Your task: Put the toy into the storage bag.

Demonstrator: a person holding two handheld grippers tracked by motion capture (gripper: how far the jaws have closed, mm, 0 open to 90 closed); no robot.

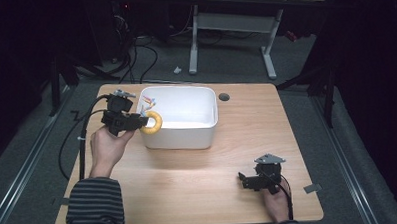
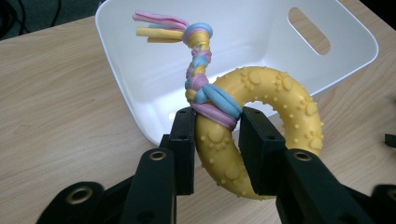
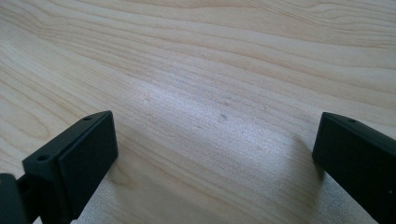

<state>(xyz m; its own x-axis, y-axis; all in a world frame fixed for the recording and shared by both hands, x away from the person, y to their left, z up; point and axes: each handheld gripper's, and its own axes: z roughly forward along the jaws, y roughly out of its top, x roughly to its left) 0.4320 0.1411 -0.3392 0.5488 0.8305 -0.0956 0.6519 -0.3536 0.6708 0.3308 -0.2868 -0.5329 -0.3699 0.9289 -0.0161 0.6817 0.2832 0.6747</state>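
- Your left hand-held gripper (image 1: pixel 141 121) pinches the yellow ring (image 2: pixel 261 140), its jaws pressed on the ring's band from both sides.
- In the left gripper view the jaws clamp right where a braided rope (image 2: pixel 198 65) of pink, blue and yellow strands is tied around the ring.
- The rope stands up from the knot, tilted a little, and ends in loose strands at the top.
- The ring is studded with small bumps and paw prints, and it hangs clear of the surface (image 1: pixel 199 192).
- In the high view you hold the ring at the left wall of the white bin (image 1: pixel 180 137), about level with its rim; I cannot tell whether it touches the wall.
- The bin sits toward the far side of the surface, left of the middle, with an oval handle slot in its far wall.
- Your left hand (image 1: pixel 107 145) grips the gripper body from below, a striped sleeve (image 1: pixel 94 205) behind it.
- Your right hand-held gripper (image 1: pixel 249 180) rests low at the near right of the surface, well apart from the bin.
- Its jaws are spread wide with bare wood between them, as the right gripper view shows.
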